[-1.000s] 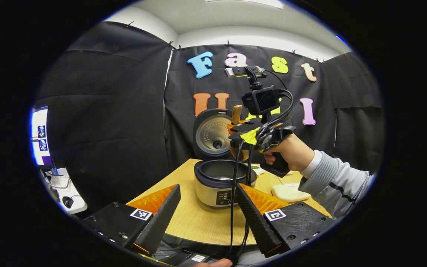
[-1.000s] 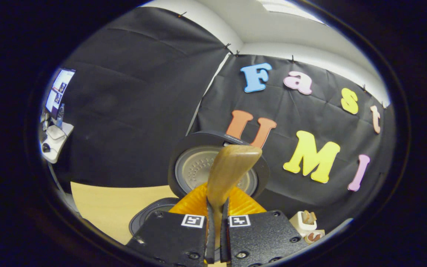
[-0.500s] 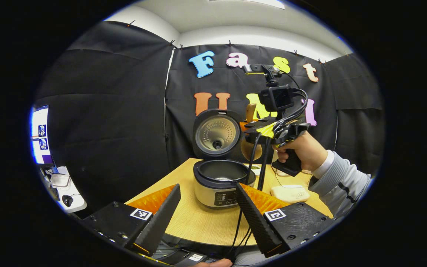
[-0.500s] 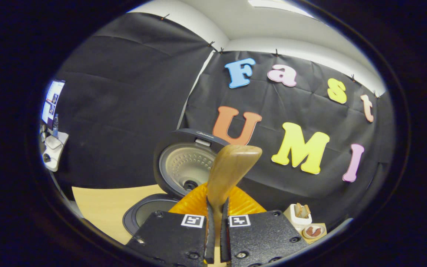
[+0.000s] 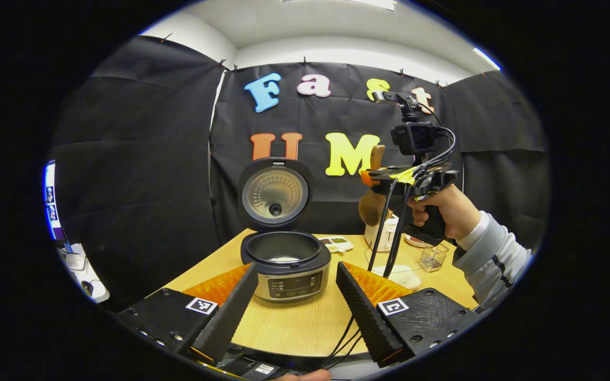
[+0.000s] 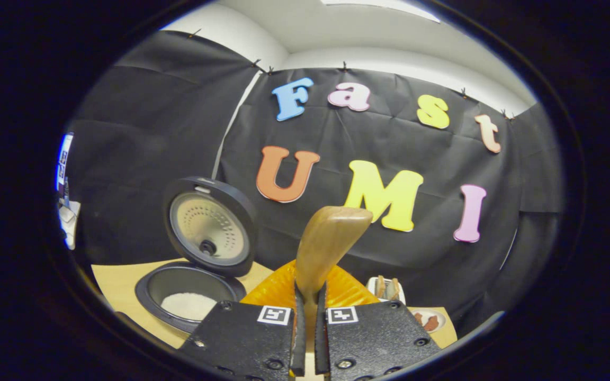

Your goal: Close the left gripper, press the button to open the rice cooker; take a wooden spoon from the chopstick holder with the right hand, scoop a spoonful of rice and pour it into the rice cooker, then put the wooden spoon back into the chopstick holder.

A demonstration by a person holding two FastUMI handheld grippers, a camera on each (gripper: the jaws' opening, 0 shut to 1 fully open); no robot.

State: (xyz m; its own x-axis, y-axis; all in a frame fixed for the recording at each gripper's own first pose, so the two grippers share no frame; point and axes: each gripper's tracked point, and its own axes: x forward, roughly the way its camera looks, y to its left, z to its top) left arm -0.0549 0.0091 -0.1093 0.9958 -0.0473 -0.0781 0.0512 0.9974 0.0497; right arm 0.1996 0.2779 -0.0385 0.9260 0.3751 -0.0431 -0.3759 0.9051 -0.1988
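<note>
The right tongs (image 6: 308, 338), clamped on the brown wooden spoon (image 6: 329, 246), have swung right from the open silver-and-black rice cooker (image 5: 286, 262) on the desk, rice poured, heading for the white chopstick holder (image 6: 385, 289) far right; left tongs (image 5: 297, 301) apart.

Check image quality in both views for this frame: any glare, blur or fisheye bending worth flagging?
Left gripper view: sharp; the table edge bows from fisheye bending; a soft reflection sits on the rice cooker lid's inner plate. Right gripper view: the wooden spoon handle, close to the lens, looks slightly soft and oversized; the white rice in the pot is near overexposed; the ceiling light is bright at the top, no strong glare.
</note>
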